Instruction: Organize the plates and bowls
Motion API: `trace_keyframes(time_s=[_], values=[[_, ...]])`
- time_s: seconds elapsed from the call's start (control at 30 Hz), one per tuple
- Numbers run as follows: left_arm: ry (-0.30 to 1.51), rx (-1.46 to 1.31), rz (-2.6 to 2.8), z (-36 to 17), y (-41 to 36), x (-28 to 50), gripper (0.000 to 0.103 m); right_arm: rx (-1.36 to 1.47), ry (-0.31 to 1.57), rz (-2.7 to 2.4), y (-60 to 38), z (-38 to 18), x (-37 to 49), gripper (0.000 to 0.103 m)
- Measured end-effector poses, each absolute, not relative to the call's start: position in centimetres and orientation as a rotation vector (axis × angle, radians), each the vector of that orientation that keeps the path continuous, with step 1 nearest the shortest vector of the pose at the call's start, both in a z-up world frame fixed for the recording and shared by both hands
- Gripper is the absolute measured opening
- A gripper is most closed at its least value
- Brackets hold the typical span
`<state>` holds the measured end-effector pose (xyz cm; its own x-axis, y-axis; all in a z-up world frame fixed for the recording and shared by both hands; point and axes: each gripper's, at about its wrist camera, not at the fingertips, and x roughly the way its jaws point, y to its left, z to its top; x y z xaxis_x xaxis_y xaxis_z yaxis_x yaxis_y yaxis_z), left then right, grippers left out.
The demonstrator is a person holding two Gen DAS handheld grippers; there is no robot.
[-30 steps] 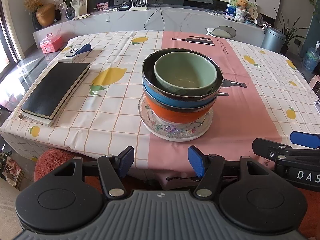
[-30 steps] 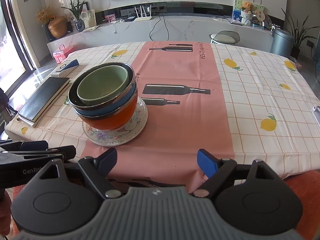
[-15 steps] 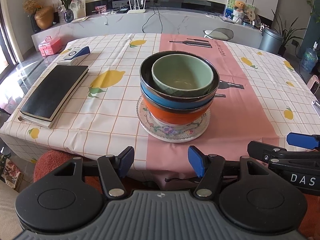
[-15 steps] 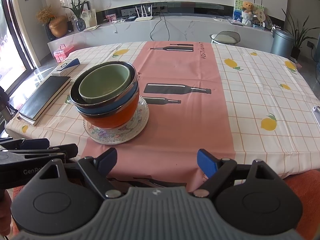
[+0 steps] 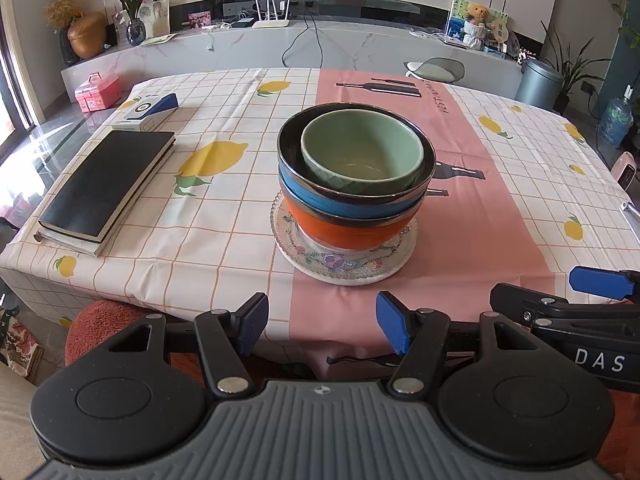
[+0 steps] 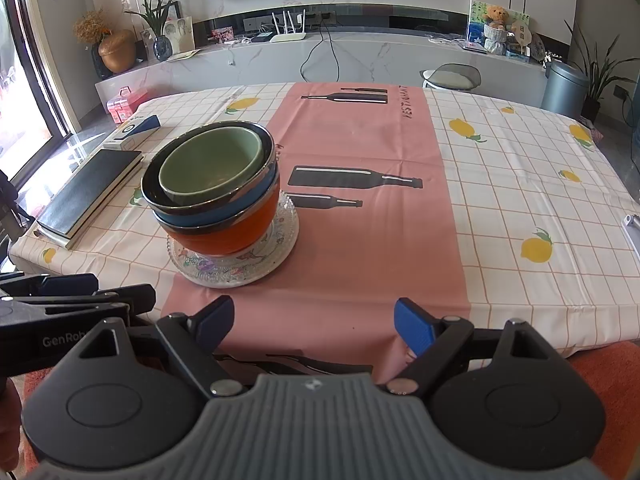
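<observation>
The tabletop [image 5: 224, 208] carries a clear patterned glass plate [image 5: 345, 268]. On it nest an orange bowl [image 5: 344, 236], a blue bowl [image 5: 320, 196] and a green ceramic bowl [image 5: 362, 156]. This arrangement fits either a finished stack or one awaiting separation. Left tool [image 5: 322, 322] and right tool [image 6: 314, 324]: jaws wide, empty, held off the near edge.

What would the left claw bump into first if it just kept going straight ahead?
Probably the bowl stack on its glass plate. The open left claw points right at it from off the table's near edge; height is hard to judge.
</observation>
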<state>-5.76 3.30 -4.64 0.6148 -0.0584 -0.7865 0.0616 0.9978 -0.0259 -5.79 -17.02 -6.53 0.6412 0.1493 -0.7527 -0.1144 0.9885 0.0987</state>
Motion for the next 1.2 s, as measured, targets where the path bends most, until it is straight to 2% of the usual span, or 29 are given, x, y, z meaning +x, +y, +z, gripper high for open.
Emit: trace_keyframes(time_s=[1.2], values=[[0.898,-0.004,-0.076,-4.28,3.18,-5.79,0.073,0.032,0.872,0.152,-17.01,-6.65,-5.64,0.086]])
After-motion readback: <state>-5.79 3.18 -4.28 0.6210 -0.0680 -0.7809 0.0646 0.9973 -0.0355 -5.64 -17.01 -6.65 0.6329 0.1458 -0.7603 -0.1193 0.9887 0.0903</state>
